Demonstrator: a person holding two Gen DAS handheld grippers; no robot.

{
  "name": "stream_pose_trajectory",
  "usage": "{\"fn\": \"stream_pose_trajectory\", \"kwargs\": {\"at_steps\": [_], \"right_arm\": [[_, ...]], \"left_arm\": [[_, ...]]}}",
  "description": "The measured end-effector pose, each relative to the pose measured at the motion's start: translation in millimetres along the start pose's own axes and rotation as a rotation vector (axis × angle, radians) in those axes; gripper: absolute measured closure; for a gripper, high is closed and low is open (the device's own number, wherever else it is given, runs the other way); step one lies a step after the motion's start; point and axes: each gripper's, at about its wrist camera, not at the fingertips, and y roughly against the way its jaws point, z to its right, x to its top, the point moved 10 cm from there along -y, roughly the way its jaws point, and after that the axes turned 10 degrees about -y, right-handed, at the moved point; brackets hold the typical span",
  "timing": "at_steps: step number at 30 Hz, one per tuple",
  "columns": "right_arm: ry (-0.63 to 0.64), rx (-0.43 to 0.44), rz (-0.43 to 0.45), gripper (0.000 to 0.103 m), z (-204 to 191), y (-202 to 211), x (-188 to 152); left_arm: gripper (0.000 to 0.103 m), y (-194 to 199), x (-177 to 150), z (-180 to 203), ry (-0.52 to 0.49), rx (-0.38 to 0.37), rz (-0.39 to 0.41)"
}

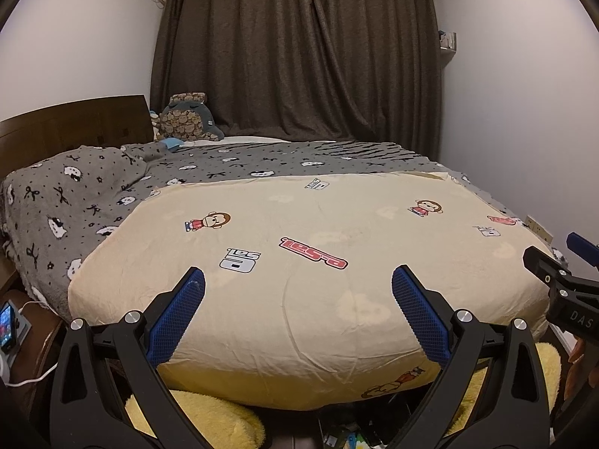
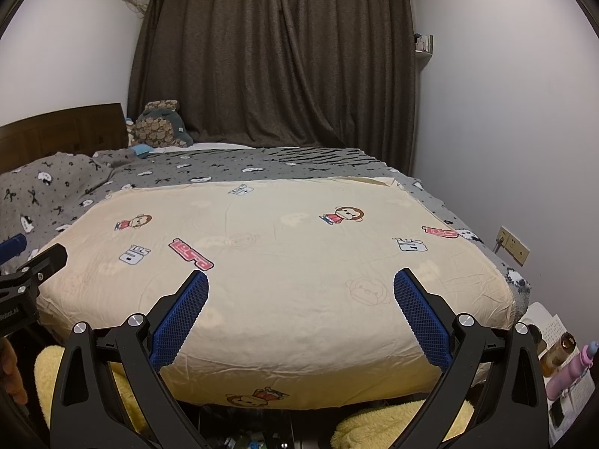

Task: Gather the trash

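Two grippers hang at the foot of the bed, and you hold both spread wide with nothing between the pads: your left gripper (image 1: 298,307) and your right gripper (image 2: 300,308). Small litter (image 2: 247,442) lies on the floor under the quilt's (image 2: 284,262) near edge, between two yellow fluffy slippers (image 2: 397,424); its shape and direction are unclear. Bottles (image 2: 571,366) crowd your right side. Open quilt stretches ahead.

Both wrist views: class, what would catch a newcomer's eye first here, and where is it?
The cream monkey-print quilt fills the middle, spread over the bed's near end. Behind it, dark curtains cover the far wall. In front, the left claw and right claw hang open and empty.
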Motion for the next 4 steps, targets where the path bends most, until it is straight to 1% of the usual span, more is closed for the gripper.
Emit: {"fn": "stream_pose_trajectory", "kwargs": {"at_steps": [4], "right_arm": [[0.0,-0.001,0.0,0.004,-0.2,-0.2,0.1]], "left_arm": [[0.008,-0.3,-0.3,0.4,0.005,-0.016,-0.004]]}}
